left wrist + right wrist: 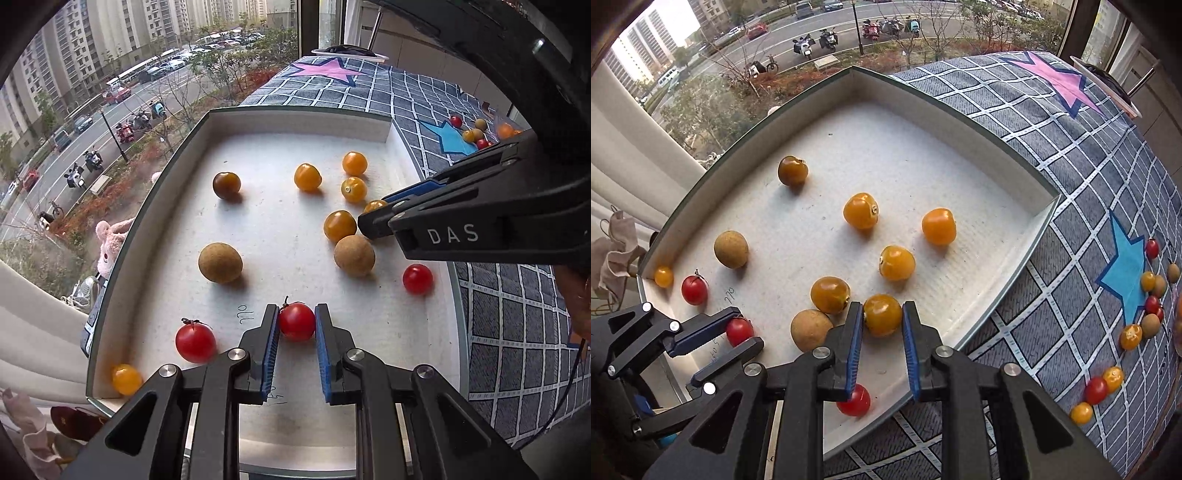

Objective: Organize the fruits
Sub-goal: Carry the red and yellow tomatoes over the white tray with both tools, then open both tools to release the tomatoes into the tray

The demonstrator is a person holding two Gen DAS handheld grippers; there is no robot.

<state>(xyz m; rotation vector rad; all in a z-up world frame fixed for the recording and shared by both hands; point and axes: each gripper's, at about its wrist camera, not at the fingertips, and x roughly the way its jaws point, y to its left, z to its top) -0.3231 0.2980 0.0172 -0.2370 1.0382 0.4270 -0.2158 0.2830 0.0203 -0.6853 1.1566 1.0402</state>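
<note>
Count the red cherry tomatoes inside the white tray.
3. One red cherry tomato in the left gripper; a second just left of it; a third by the tray right wall. None seems hidden.

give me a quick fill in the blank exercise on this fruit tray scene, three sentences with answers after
1. The left gripper is shut on a small ____ tomato.
2. The right gripper is shut on a fruit whose colour is ____.
3. The loose fruits lie inside a white tray, and the tray stands on a checked cloth with a pink ____ printed on it.

Missing words: red; orange; star
</note>
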